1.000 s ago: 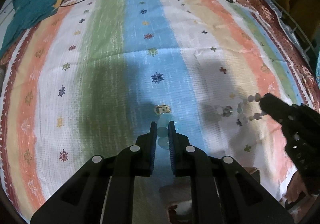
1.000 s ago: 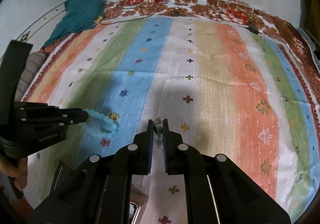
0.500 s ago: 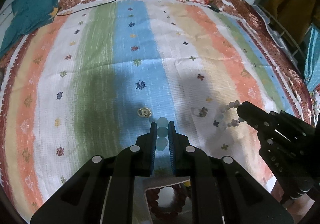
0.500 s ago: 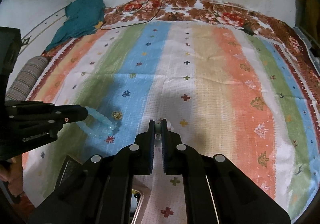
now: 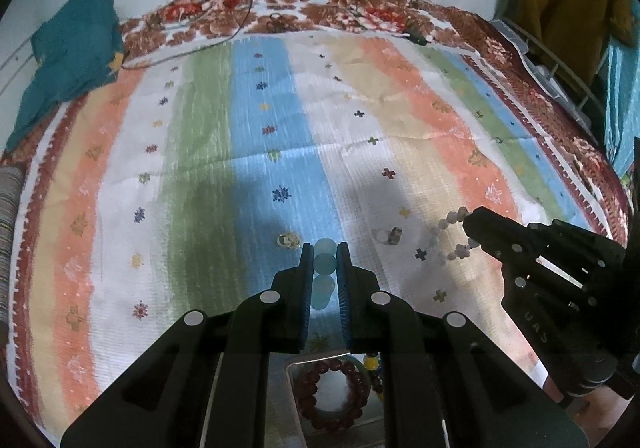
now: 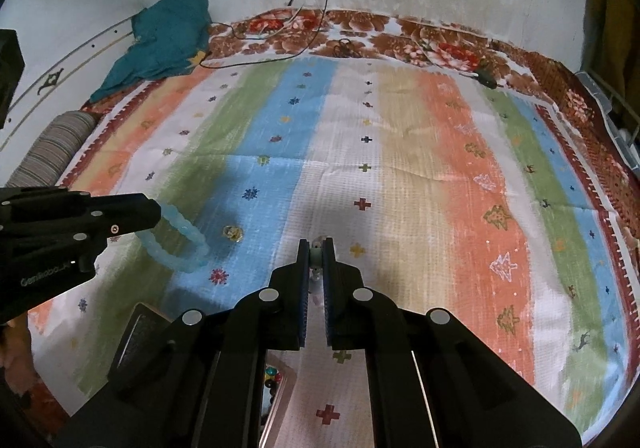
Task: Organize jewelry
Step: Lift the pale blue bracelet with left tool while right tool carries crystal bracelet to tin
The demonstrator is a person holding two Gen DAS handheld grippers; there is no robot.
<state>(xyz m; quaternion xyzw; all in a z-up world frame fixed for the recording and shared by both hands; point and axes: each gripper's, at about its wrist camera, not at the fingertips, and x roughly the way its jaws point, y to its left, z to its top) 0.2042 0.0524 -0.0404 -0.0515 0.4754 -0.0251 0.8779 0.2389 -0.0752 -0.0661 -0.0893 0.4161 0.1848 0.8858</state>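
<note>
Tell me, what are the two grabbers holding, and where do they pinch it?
The left gripper pinches a light blue bead bracelet by a few beads; the loop hangs free. The right gripper pinches a pale bead bracelet likewise.

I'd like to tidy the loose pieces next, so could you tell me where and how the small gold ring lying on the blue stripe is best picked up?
Take the gold ring by its thin band, coming from above with one tong tip on each side of the rim. It lies flat and alone on the cloth, so no edge stands up for a sideways approach. Both tongs are currently occupied with bracelets.
</note>
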